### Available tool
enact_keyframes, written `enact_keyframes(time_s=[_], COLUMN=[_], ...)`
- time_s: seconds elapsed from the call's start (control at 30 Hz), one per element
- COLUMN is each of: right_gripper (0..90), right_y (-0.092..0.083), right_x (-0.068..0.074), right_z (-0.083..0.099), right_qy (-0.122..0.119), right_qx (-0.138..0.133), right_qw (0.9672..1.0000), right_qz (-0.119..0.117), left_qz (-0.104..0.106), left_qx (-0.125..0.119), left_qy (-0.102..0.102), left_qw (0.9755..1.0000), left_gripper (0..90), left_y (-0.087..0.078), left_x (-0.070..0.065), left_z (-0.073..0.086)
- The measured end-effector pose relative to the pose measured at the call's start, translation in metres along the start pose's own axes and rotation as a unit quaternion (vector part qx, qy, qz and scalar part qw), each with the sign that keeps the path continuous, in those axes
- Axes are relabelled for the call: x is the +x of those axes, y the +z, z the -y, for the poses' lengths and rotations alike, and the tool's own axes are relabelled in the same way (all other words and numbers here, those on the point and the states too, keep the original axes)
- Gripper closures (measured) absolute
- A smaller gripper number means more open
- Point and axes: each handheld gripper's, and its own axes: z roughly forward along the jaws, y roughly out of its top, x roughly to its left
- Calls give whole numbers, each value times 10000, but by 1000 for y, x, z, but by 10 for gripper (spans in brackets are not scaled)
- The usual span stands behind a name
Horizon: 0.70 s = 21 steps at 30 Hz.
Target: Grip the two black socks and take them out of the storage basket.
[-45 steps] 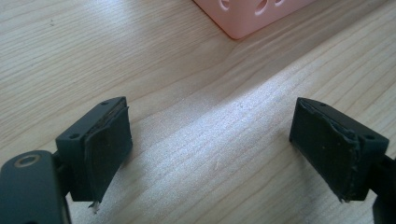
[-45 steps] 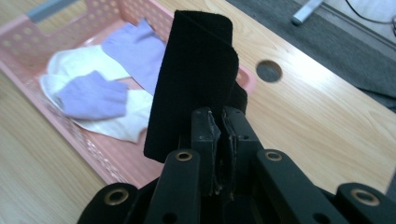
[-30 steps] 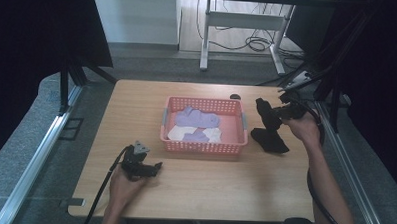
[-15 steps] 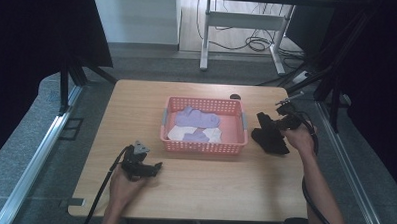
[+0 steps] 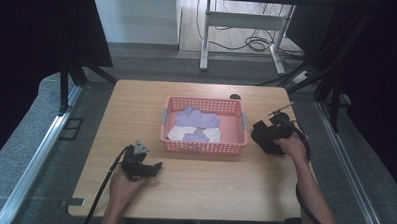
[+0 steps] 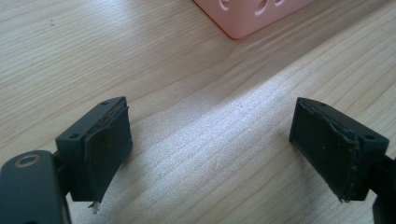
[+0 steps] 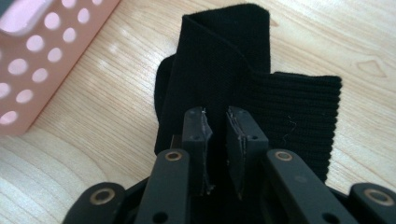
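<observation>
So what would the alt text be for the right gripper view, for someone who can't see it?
The right gripper, its black fingers a narrow gap apart and just opening, is over a folded black knitted cloth lying on the wooden table. A corner of a pink perforated basket sits at upper left.

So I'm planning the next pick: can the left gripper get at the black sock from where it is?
Probably not directly. The left gripper rests open near the table's front-left, while the black sock lies beyond the pink basket, which stands between them, and the right gripper is over the sock.
</observation>
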Motion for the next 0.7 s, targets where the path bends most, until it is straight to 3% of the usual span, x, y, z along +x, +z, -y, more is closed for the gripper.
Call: enact_keyframes(time_s=[0.27, 0.7], right_gripper=[618, 432], right_y=[-14, -30], right_x=[2, 14], right_z=[-3, -7], right_qy=[22, -237], right_qx=[-283, -547], right_qw=[9996, 9982], right_qz=[18, 39], left_qz=[-2, -3], left_qx=[-6, -11], left_qy=[-8, -10], left_qw=[10000, 10000], left_gripper=[126, 126], left_y=[0, 0], left_x=[0, 0], left_z=[0, 0])
